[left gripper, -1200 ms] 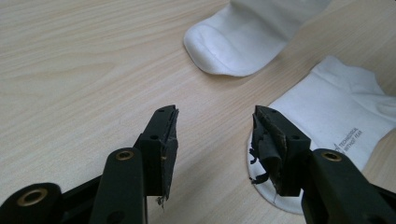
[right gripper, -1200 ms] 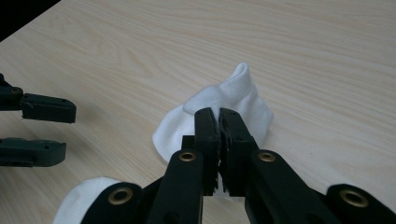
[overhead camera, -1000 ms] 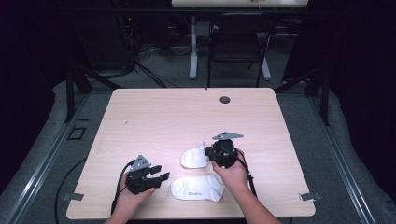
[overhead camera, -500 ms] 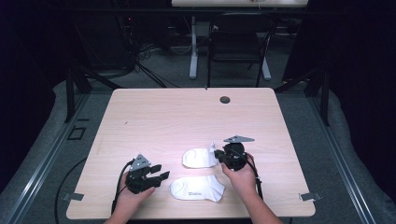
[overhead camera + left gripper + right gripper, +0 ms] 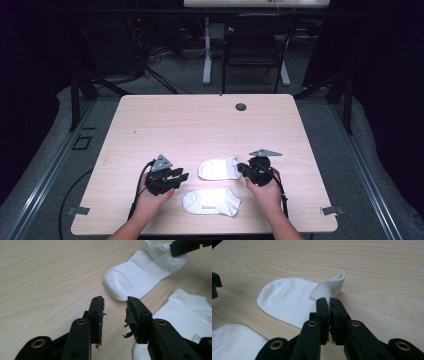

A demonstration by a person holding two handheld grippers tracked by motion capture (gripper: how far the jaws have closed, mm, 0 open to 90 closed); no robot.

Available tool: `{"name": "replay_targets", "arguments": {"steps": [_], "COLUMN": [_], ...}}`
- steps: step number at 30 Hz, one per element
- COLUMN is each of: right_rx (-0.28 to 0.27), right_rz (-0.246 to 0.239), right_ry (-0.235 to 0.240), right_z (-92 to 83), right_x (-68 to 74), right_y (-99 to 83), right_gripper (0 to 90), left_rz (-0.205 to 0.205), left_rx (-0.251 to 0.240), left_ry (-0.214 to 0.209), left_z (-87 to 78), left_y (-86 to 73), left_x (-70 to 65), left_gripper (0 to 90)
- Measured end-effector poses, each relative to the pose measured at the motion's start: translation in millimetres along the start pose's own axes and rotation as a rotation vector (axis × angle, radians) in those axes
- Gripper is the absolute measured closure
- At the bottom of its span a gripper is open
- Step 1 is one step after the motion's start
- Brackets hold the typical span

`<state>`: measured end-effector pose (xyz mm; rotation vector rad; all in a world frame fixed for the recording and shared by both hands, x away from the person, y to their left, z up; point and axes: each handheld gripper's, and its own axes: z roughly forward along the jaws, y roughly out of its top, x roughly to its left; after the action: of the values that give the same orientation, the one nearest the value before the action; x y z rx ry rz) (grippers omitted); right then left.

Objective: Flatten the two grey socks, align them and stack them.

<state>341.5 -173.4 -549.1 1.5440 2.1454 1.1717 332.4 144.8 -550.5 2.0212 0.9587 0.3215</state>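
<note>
Two white ankle socks lie on the light wooden table [image 5: 200, 125]. The farther sock [image 5: 218, 168] [image 5: 142, 271] [image 5: 287, 300] lies flat with its toe to the left. My right gripper [image 5: 242, 168] [image 5: 329, 301] is shut on that sock's cuff end, which stands up in a fold above the jaws. The nearer sock [image 5: 211, 201] [image 5: 185, 317] [image 5: 232, 342] lies flat by the front edge. My left gripper [image 5: 181, 176] [image 5: 114, 305] is open, low over bare wood just short of the farther sock's toe, with nothing between its worn pads.
A small dark round grommet [image 5: 241, 106] sits near the table's far edge. Beyond the table stand a dark chair [image 5: 252, 50] and a white table leg [image 5: 206, 55] on the grey floor, with cables around.
My right gripper has drawn the farther sock to the right and laid it out flatter, still holding its cuff. The left gripper has stayed where it was.
</note>
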Motion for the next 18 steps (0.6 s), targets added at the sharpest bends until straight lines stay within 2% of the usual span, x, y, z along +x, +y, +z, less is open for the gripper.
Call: {"name": "replay_targets", "arguments": {"steps": [5,8,12,18], "right_rx": [0.006,0.007,0.011,0.004], "right_rz": [0.000,0.001,-0.009,-0.012], "right_ry": [-0.001,0.007,0.005,0.008], "right_z": [2.1,3.6,3.8,2.4], "right_x": [-2.1,-2.8,-2.0,-1.7], "right_y": [-3.7,-5.1,-5.7,-5.8], "right_gripper": [86.2,86.3,86.3,86.1], "left_rz": [0.045,0.043,0.051,0.065], "left_rx": [0.020,0.034,0.058,0.117], "left_ry": [0.017,0.014,-0.003,-0.013], "left_z": [21.9,33.2,48.1,65.1], "left_y": [14.2,19.5,23.8,20.6], "left_x": [-6.6,-8.9,-12.9,-18.9], "left_gripper": [77.6,82.9,86.3,87.1]}}
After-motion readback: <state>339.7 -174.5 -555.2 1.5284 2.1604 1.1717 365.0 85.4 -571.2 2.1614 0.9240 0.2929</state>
